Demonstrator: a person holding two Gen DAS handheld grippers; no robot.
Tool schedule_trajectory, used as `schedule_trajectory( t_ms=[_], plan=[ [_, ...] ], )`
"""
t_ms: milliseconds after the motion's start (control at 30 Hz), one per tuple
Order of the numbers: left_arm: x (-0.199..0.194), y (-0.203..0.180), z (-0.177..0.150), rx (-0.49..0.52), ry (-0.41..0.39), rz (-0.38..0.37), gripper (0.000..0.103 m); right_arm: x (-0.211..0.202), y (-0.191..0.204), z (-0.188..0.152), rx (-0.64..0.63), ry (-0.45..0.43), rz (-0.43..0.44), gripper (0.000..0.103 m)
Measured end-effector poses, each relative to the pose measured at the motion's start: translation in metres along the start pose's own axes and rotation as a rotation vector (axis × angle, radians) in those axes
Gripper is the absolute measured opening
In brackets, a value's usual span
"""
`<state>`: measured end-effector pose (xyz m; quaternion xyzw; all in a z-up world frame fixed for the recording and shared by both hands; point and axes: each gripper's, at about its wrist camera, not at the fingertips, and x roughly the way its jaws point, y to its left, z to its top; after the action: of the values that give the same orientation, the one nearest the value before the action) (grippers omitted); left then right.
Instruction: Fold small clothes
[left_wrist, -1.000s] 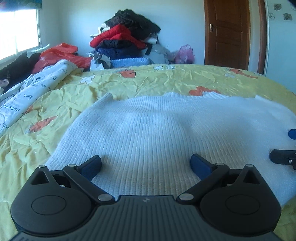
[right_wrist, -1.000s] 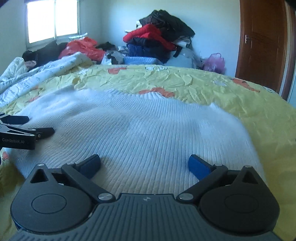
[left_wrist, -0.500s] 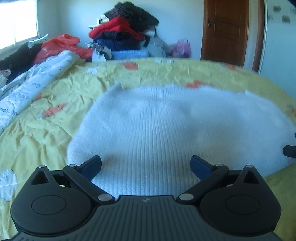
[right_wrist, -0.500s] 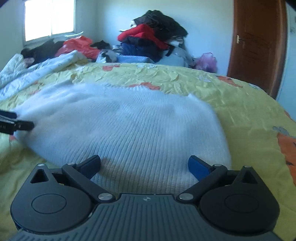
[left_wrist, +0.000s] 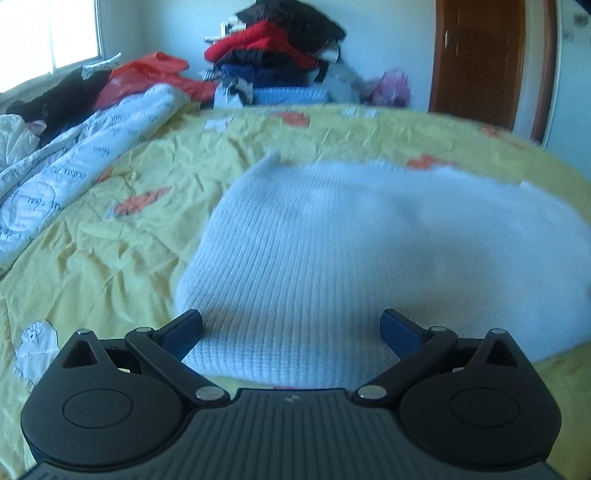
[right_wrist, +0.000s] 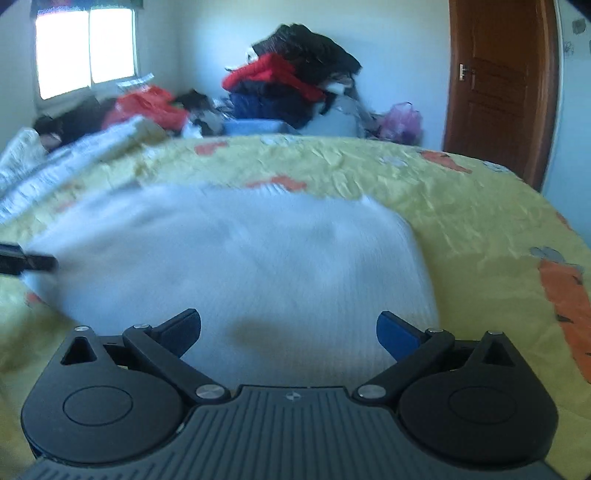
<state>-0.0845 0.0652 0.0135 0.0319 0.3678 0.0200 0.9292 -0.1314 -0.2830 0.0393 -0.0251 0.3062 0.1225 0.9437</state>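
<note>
Spreading wide in the left wrist view, the left gripper (left_wrist: 291, 330) has its blue-padded fingers (left_wrist: 397, 329) well apart and nothing between them, poised at the near edge of a white ribbed knit garment (left_wrist: 369, 251). That garment lies flat on a crumpled yellow bedspread (left_wrist: 110, 258) printed with orange shapes. From the right wrist view, the right gripper (right_wrist: 288, 328) is likewise fully parted and empty, its fingers (right_wrist: 181, 330) over the near part of the same garment, which looks blurred here. At the left edge of that view the dark tip of the left gripper shows beside the garment's left side. Further off, on the left of the bed, lies a white quilt with lettering (left_wrist: 74, 162). Beyond the bed, against the far wall, stands a heap of red, black and blue clothes (right_wrist: 291, 88), with a window (right_wrist: 86, 48) to its left and a brown wooden door (right_wrist: 502, 92) to its right.
</note>
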Motion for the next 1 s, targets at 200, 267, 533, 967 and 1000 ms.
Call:
schedule_trajectory(
  t_ms=[200, 267, 533, 967, 1000],
  plan=[
    [0.004, -0.002, -0.004, 0.005, -0.007, 0.01, 0.103, 0.027, 0.008, -0.012, -0.079, 0.04, -0.044, 0.102],
    [0.004, -0.002, -0.004, 0.008, -0.008, 0.009, 0.103, 0.027, 0.011, -0.014, -0.087, 0.035, -0.052, 0.102],
    [0.004, -0.002, -0.005, 0.008, -0.012, 0.012, 0.103, 0.026, 0.011, -0.016, -0.088, 0.035, -0.053, 0.102],
    [-0.011, 0.027, -0.006, -0.112, 0.043, 0.01, 0.103, 0.009, 0.004, 0.007, -0.018, 0.049, -0.042, 0.103],
    [-0.011, 0.03, -0.007, -0.129, 0.048, 0.008, 0.103, 0.01, 0.003, 0.006, -0.019, 0.053, -0.044, 0.103]
  ],
)
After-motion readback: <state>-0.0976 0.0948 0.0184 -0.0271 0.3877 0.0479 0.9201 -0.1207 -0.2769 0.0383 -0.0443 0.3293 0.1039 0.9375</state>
